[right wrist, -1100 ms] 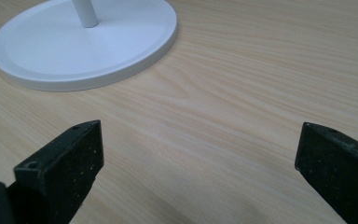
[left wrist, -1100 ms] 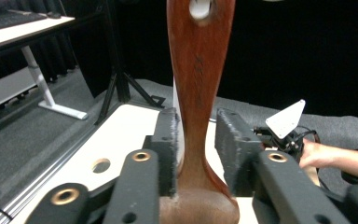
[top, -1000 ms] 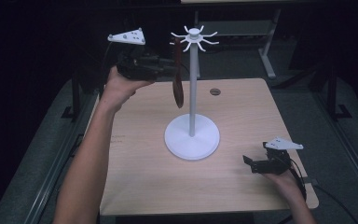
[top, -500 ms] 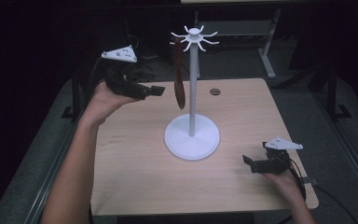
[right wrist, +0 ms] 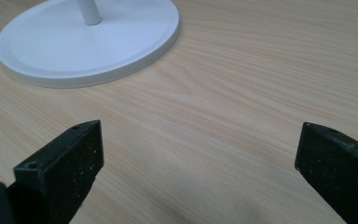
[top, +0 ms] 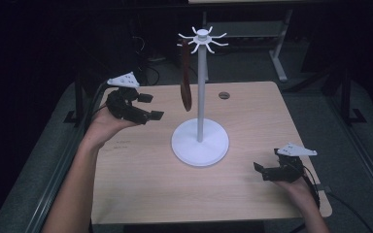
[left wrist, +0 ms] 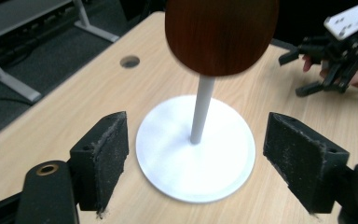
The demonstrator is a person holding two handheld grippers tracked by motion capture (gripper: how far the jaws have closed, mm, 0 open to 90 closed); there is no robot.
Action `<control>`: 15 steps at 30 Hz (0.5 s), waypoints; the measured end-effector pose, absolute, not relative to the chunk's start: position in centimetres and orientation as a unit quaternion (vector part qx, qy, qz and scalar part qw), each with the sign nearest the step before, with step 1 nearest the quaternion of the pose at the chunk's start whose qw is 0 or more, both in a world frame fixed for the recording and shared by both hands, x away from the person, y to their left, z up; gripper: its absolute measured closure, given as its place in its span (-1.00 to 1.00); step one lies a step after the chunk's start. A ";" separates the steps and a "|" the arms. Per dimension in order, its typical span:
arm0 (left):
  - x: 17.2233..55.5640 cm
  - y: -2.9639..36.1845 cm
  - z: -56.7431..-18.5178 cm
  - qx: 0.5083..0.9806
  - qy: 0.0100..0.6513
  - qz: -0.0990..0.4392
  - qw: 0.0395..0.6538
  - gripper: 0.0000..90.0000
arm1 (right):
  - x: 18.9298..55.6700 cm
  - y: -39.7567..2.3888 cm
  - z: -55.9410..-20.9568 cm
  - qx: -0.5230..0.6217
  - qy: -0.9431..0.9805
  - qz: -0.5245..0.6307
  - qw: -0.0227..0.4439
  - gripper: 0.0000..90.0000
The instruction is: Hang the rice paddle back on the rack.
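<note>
We worked at a light wooden table (top: 252,194) with a pale, even grain and rounded corners. A small round hole (top: 224,95) sat in the tabletop toward its far edge. Around the table the room was dark; grey floor (top: 34,165) lay on both sides, and behind the table we could make out the pale legs and crossbar of another frame (top: 277,53) and some dark cables.

Near the middle of the table stood a white stand (top: 200,143), a round flat base with a thin upright pole topped by a ring of short hooks. From one hook on its left side hung a dark brown wooden utensil (top: 186,77), clear of the tabletop and just beside the pole. In the left gripper view its rounded lower end (left wrist: 221,35) hung in front of the pole, above the base.

Our left gripper (top: 148,106) was held above the table's left edge, pointing toward the stand and well apart from the utensil. Its jaws had just been opening and stood wide, with nothing between them. Our right gripper (top: 260,171) was low over the table near the right front corner, near the stand's base. Its jaws were also spread wide and empty, with bare wood between them in the right gripper view.
</note>
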State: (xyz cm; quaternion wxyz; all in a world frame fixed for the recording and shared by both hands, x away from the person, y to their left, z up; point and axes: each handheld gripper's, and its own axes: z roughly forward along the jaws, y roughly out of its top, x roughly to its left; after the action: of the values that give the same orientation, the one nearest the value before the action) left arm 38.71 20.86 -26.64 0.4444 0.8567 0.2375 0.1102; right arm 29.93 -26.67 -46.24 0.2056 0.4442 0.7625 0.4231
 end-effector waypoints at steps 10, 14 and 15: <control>36.7 22.4 -30.0 0.847 0.257 0.128 0.447 -0.56 | 30.1 -26.6 -46.3 0.442 0.763 0.423 0.207 -0.99; 36.1 23.3 -30.9 0.837 0.270 0.135 0.456 -0.57 | 30.1 -26.6 -46.5 0.445 0.763 0.423 0.204 -0.99; 36.0 23.4 -31.2 0.834 0.275 0.137 0.459 -0.56 | 30.1 -26.7 -46.5 0.445 0.763 0.422 0.204 -0.99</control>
State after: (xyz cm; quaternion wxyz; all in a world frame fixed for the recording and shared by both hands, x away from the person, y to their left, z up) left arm 35.96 23.44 -31.22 0.4590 0.8337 0.2748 0.1367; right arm 30.13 -26.66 -46.50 0.2037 0.4448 0.7631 0.4224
